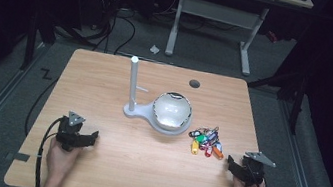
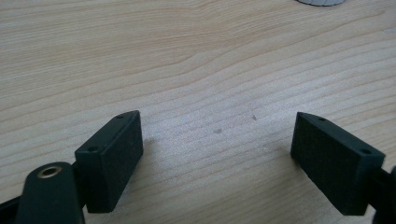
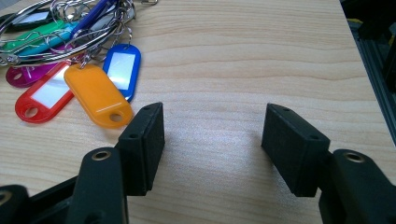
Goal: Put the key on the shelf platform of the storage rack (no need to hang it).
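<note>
A bunch of coloured key tags (image 1: 206,141) on metal rings lies right of the table's middle. In the right gripper view the orange tag (image 3: 97,95), blue tag (image 3: 122,69) and red tag (image 3: 43,97) lie just ahead and left of my jaws. A white stand (image 1: 132,88) with an upright post carries a round bowl (image 1: 172,110) at its base. My left gripper (image 1: 88,138) rests near the front left of the table, open over bare wood (image 2: 217,126). My right gripper (image 1: 233,166) sits near the front right, open, with nothing between its pads (image 3: 214,135).
The wooden table (image 1: 91,172) has a small dark hole (image 1: 194,84) near its far edge. Its right edge (image 3: 359,60) runs close beside my right gripper. Another desk frame (image 1: 213,25) and cables stand on the floor beyond the table.
</note>
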